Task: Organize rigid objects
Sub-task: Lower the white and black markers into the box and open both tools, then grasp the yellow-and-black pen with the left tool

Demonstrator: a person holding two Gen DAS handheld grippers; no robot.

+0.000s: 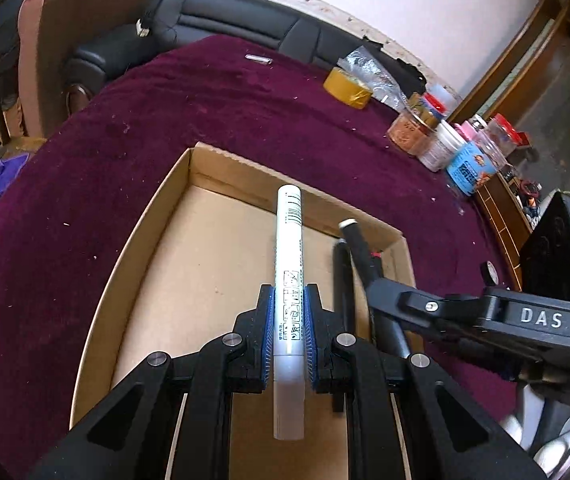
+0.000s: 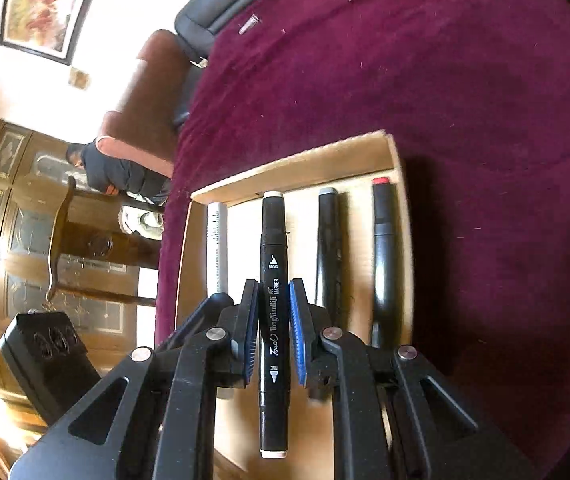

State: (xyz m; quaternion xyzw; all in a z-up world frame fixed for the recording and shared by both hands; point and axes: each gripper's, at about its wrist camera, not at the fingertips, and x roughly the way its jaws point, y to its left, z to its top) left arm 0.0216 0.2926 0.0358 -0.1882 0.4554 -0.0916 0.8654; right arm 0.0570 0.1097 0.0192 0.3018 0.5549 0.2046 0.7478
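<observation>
- Left wrist view: the left claw (image 1: 288, 322) is squeezed tight on a white pen (image 1: 289, 280). The blue pads (image 1: 269, 332) press on both sides of it.
- The white pen points straight ahead, over the inside of the box (image 1: 153, 216). I cannot tell if it touches the box floor.
- Right wrist view: the right claw (image 2: 275, 332) has a black pen (image 2: 273, 300) between its pads. The pads look a little apart from the pen, so I cannot tell if they grip it or have let go.
- The black pen lies along the box, and its far cap is close to the far wall.
- Just to its right lie a gray-cap pen (image 2: 328, 248) and a red-cap pen (image 2: 383, 248), side by side on the box floor. They line up the same way.
- The white pen shows on the left of the black one in this view.
- To do this step well, I think each pen should go down flat, pointing the same way as the others, with a small gap between them.
- Lower the pen slowly, then open the claw only a little, so the pen does not roll.
- Lift the claw straight up, so it does not bump the next pen.
- The two claws are close together, so move one at a time.
- The box sits on a surface (image 2: 485, 80) with a dark red cloth.
</observation>
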